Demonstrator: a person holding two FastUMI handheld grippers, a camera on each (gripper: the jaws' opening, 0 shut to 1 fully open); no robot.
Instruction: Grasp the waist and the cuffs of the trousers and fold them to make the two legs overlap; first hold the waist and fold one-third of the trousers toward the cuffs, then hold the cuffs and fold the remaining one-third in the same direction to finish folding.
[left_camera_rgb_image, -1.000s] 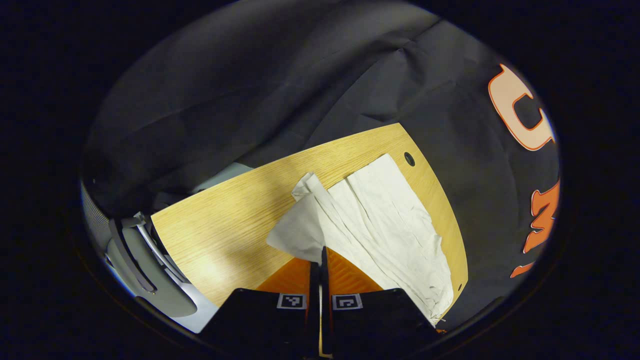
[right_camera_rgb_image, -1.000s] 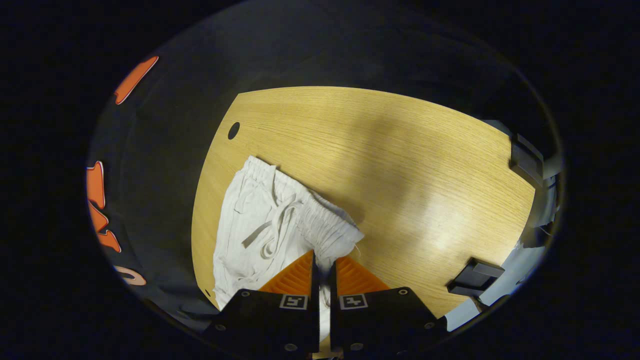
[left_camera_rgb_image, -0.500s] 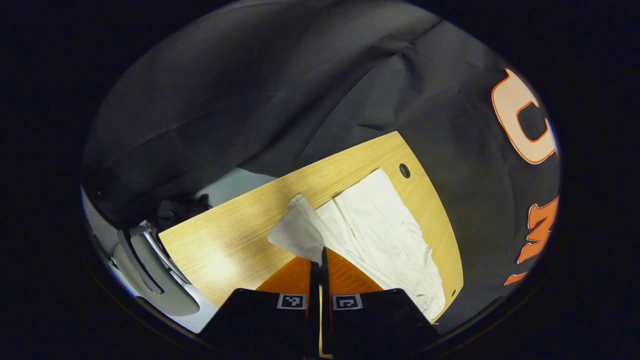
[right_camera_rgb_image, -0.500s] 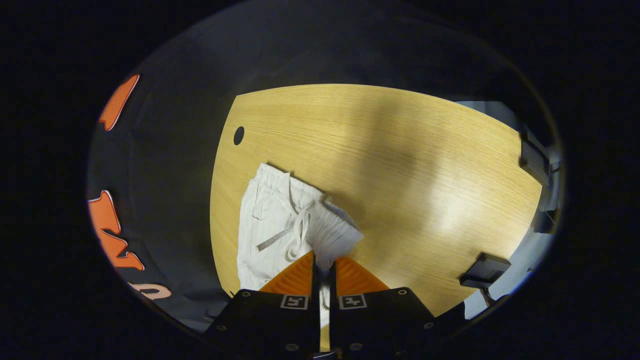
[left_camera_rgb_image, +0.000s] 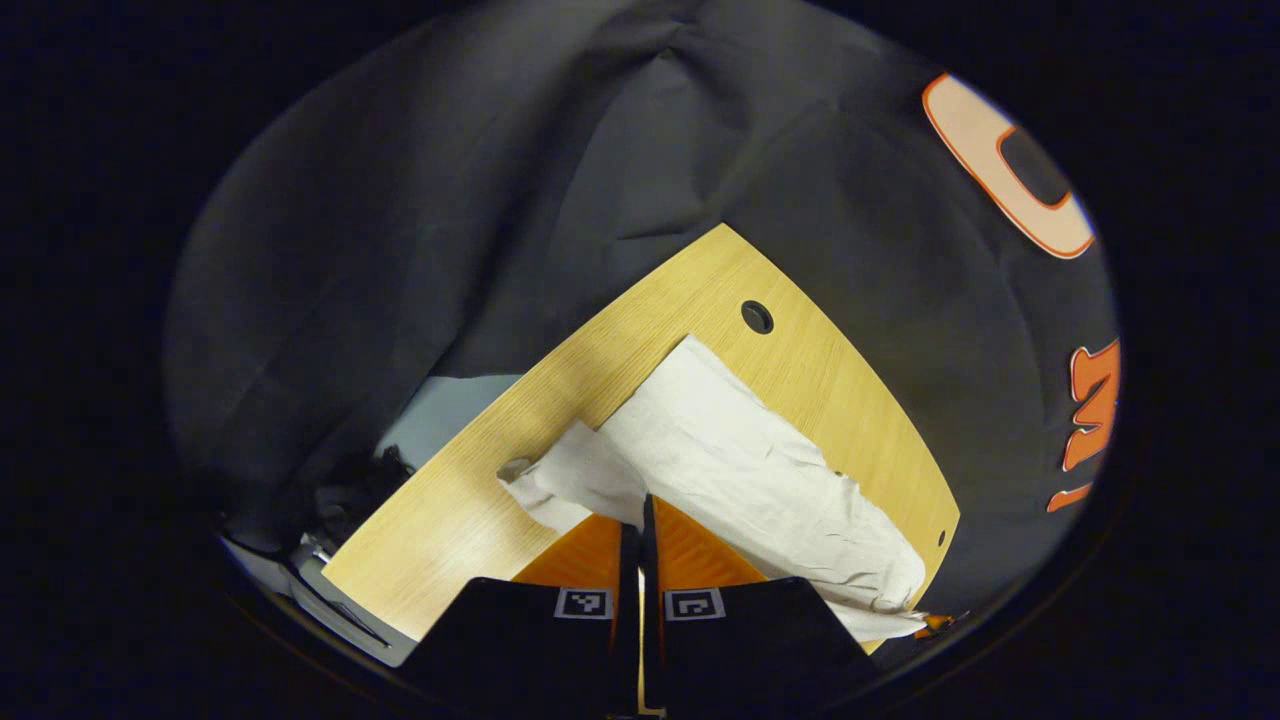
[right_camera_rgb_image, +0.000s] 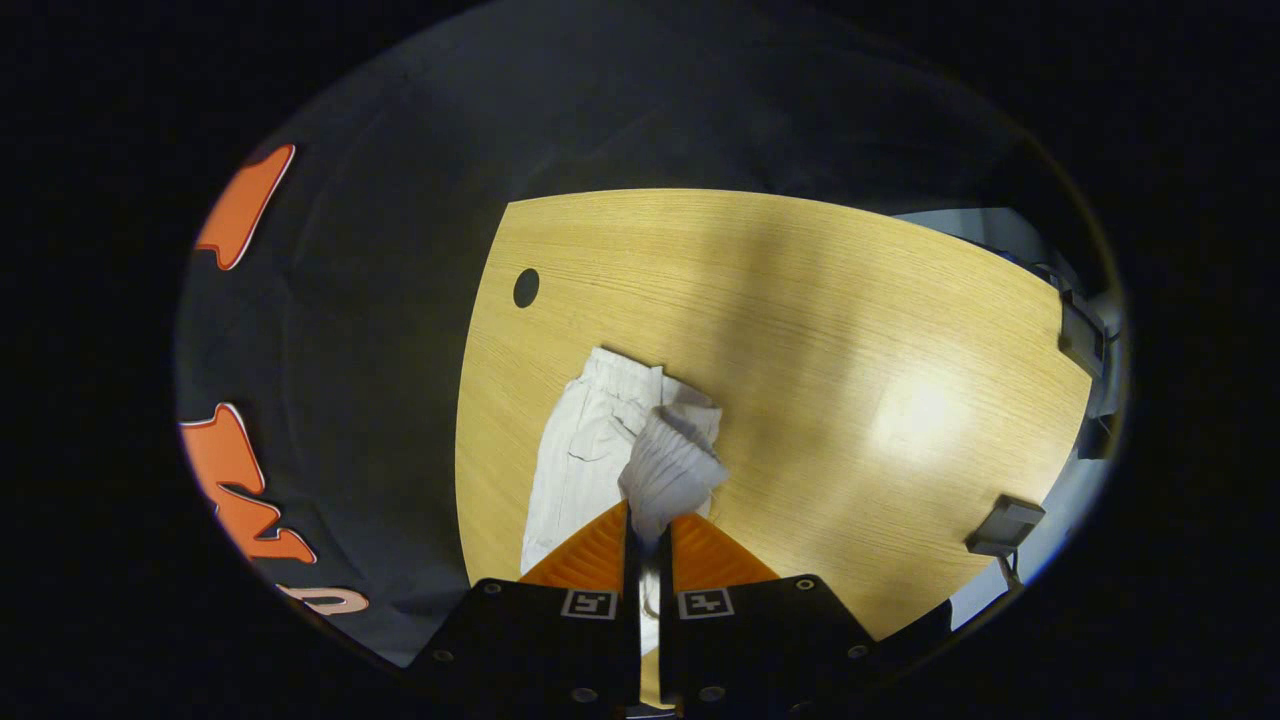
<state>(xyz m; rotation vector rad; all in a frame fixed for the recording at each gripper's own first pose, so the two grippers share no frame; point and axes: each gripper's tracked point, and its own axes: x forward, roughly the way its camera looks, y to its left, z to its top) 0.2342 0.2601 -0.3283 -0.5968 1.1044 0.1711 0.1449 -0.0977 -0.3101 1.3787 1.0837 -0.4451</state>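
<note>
Jaws of both the left gripper (left_camera_rgb_image: 640, 515) and right gripper (right_camera_rgb_image: 648, 525) pinch the trousers (left_camera_rgb_image: 740, 470).

Light wood-grain desk (right_camera_rgb_image: 800, 330) with rounded edge and a round cable hole (right_camera_rgb_image: 525, 288), a bright light patch on it; wrinkled black cloth wall (left_camera_rgb_image: 480, 200) behind; pale floor (left_camera_rgb_image: 440, 400) beside the desk.

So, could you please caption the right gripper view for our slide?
Right gripper shut on the trousers' waistband, lifting it above the wooden table.
</note>
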